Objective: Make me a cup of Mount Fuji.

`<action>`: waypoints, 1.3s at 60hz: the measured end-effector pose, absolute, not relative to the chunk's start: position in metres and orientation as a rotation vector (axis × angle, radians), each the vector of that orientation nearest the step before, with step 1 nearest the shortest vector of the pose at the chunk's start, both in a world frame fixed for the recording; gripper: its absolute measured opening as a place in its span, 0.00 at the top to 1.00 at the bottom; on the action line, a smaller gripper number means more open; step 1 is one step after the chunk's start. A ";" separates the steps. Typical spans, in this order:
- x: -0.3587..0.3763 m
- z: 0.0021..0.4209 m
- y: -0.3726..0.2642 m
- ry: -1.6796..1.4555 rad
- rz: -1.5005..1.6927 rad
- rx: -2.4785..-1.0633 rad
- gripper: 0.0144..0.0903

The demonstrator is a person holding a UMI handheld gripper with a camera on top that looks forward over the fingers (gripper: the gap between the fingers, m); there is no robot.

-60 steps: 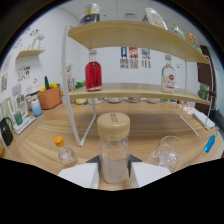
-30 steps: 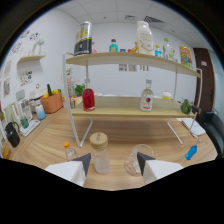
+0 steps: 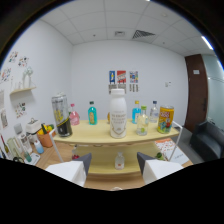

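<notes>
My gripper is open, with nothing between its two white fingers. It is raised to the level of the top shelf of a pale wooden rack. A tall white bottle stands on that shelf straight ahead, beyond the fingers. Left of it are a teal bottle, a pink bottle and a silver-and-black can. To its right stand a clear bottle, a blue bottle and a yellow can. A small clear bottle sits on the lower shelf, seen between the fingertips.
A white wall with small posters lies behind the rack. At the left are a wall shelf and an orange pot with other items. A dark door and a dark seat are at the right.
The gripper has risen from table level to the top shelf. The lidded glass jar that stood between the fingers a second ago is out of view, as is the table.
</notes>
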State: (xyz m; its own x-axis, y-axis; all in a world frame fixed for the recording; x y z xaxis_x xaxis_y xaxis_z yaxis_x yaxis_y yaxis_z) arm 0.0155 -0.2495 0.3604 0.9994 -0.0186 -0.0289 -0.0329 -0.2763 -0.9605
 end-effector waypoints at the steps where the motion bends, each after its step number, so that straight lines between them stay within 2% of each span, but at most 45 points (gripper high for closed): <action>1: 0.016 0.368 -0.244 0.040 0.019 -1.839 0.07; 7: 0.022 0.403 -0.209 0.068 0.037 -1.764 0.06; 17: 0.035 0.416 -0.144 0.070 0.009 -1.718 0.09; 28: 0.033 0.397 -0.102 0.082 0.032 -1.752 0.29; 34: 0.035 0.393 -0.092 0.113 0.028 -1.757 0.51; 47: 0.031 0.395 -0.094 0.111 0.080 -1.767 0.55; 64: 0.035 0.441 -0.154 0.012 0.134 -1.639 0.56; 71: 0.050 0.414 -0.187 -0.005 0.131 -1.651 0.56; 78: 0.076 0.343 -0.210 -0.002 0.088 -1.731 0.56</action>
